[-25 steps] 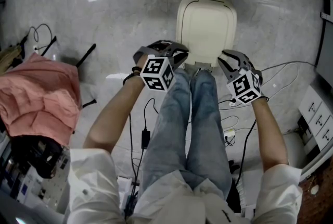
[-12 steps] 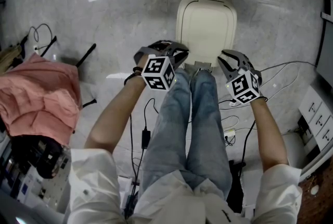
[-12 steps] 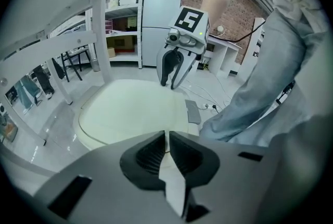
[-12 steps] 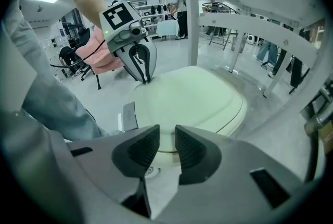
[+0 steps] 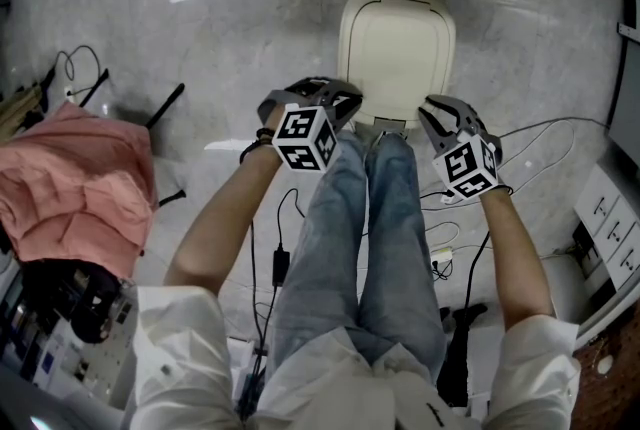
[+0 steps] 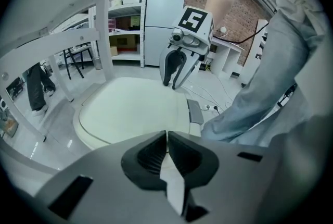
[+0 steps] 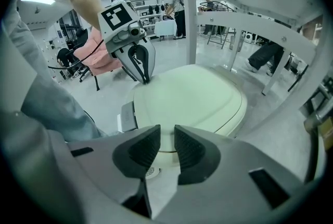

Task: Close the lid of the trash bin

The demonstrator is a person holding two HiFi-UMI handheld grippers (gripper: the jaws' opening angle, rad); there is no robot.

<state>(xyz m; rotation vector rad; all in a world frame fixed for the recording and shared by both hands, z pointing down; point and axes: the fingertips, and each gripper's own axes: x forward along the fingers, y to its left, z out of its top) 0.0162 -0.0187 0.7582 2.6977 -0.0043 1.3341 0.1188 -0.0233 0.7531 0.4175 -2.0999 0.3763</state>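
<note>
The trash bin (image 5: 397, 38) stands on the floor (image 5: 200, 48) before the person's legs (image 5: 370, 228); the left tool (image 5: 345, 110) is beside its near-left corner, the right tool (image 5: 430, 116) beside its near-right.

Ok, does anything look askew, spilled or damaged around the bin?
Nothing stands out. The trash bin lid lies flat and fully down, with no spill or damage visible; only cables trail loosely across the floor.

Bright even overhead light, sharp focus, fisheye warping at edges.
</note>
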